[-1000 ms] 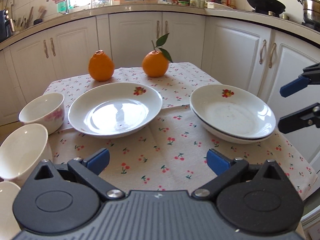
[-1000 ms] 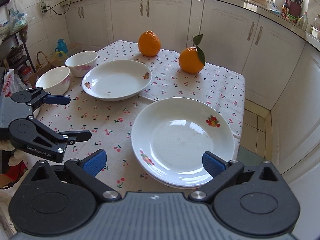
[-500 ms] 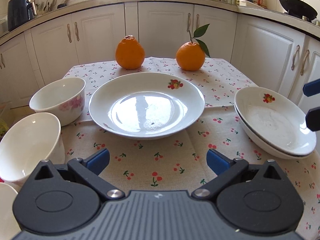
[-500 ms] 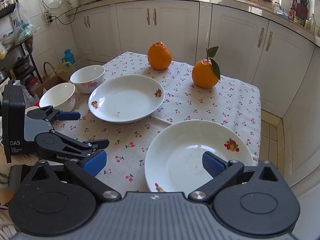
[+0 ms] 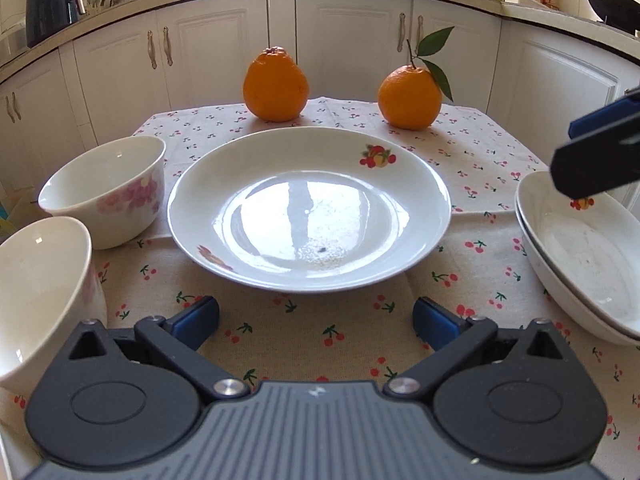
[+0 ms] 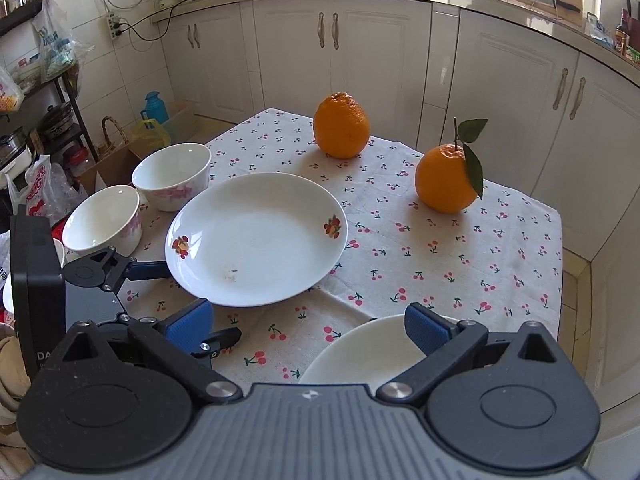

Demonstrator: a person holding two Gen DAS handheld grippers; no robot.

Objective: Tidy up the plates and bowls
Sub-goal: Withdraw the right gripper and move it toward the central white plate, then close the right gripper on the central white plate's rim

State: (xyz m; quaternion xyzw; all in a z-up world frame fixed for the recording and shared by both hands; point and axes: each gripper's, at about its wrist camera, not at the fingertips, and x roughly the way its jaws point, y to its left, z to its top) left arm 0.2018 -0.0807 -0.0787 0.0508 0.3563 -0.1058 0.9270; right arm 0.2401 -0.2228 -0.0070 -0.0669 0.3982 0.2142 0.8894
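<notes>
The single plate (image 5: 308, 208) is white and shallow, glossy enough to mirror the window light, with a small fruit motif on its far rim and another on its near-left rim, and a dark speck on its floor. It lies flat near the middle of the bench (image 5: 360, 344), on a cherry-print cloth. To its right is a stack of 2 like plates (image 5: 580, 256), near the bench's right edge. To its left stand 2 white bowls with pink flowers: the far bowl (image 5: 108, 192) just beside the plate's rim, the near bowl (image 5: 40, 296) at the left edge of the bench. Behind the plate, 2 oranges sit well apart, a knobby orange (image 5: 276, 84) and a leafy orange (image 5: 410, 96).

Bare cloth lies between the plate and the stack, and in front of the plate down to the near edge.

The left claw (image 5: 316, 318) is spread wide and empty, low over the cloth, aimed at the plate's near rim, its blue pads (image 5: 196, 318) just short of it. The right claw (image 6: 308, 324) is also spread wide and holds nothing, poised above the stack's near-left rim.
</notes>
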